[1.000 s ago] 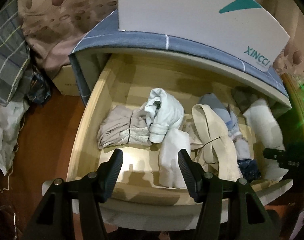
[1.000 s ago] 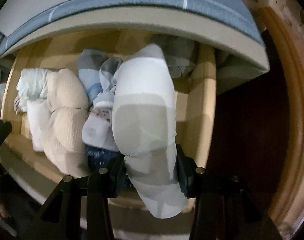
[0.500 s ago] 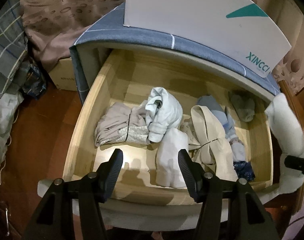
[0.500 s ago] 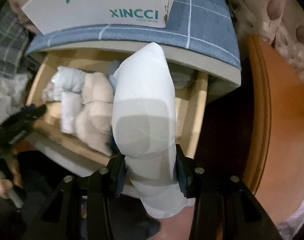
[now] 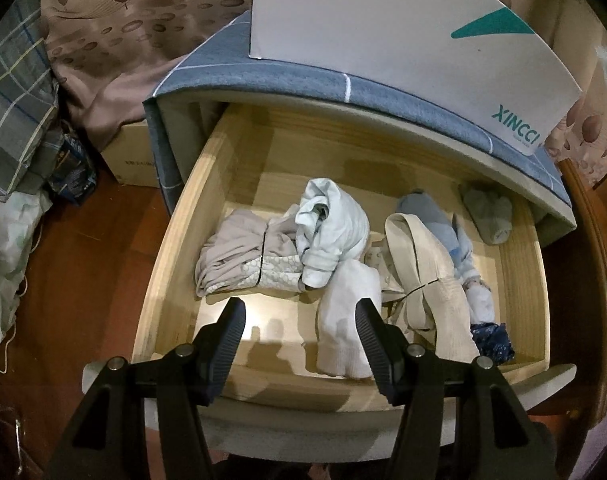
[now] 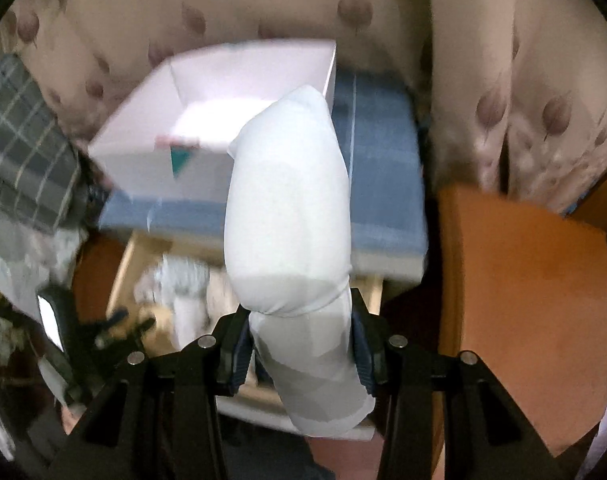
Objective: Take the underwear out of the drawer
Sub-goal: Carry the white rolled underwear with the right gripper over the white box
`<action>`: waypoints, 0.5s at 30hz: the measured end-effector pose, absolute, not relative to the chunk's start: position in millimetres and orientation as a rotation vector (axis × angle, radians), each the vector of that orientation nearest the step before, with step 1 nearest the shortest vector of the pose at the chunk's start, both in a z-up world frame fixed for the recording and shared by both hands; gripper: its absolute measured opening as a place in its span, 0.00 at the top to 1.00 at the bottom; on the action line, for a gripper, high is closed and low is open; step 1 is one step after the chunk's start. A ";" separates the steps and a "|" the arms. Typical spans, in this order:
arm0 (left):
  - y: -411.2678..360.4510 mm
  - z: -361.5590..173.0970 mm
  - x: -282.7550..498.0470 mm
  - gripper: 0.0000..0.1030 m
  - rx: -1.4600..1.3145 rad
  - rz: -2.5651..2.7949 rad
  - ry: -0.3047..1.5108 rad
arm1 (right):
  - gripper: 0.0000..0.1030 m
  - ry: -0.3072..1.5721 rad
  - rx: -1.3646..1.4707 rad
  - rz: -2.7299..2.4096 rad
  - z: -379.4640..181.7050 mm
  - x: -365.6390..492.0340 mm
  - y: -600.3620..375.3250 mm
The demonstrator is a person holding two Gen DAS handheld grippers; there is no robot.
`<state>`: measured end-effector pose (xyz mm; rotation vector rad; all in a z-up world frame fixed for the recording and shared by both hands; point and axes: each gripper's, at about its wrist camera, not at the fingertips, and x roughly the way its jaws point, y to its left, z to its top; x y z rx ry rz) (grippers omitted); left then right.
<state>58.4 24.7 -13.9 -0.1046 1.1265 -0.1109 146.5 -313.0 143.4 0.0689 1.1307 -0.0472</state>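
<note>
The right gripper (image 6: 299, 344) clamped the white roll (image 6: 289, 216) upright, clear above the drawer (image 6: 123, 276). The left gripper (image 5: 299, 330) gaped empty over it, probably for another bundle.

Dim room, reddish-brown wood floor (image 5: 83, 248). Beige leaf-print curtain (image 6: 483, 60) across the far side. Nightstand draped in a blue checked cloth (image 5: 303, 80), white XINCCI box (image 5: 403, 36) sitting on top. Far left: plaid fabric (image 5: 11, 92) piled over clutter, cardboard carton (image 5: 131, 156) on the floor beside the nightstand. Right: orange-brown wooden furniture (image 6: 523, 300). Bright light spot low in front.
</note>
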 end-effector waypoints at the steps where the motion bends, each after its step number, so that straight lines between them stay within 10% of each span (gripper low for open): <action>1: 25.2 -13.4 58.0 0.43 -0.104 -0.112 1.125 | 0.62 1.111 0.069 -0.050 148.5 151.3 -312.8; 15: 26.1 -12.9 59.4 0.43 -0.104 -0.107 1.107 | 0.61 1.005 0.033 -0.037 188.4 268.4 -283.0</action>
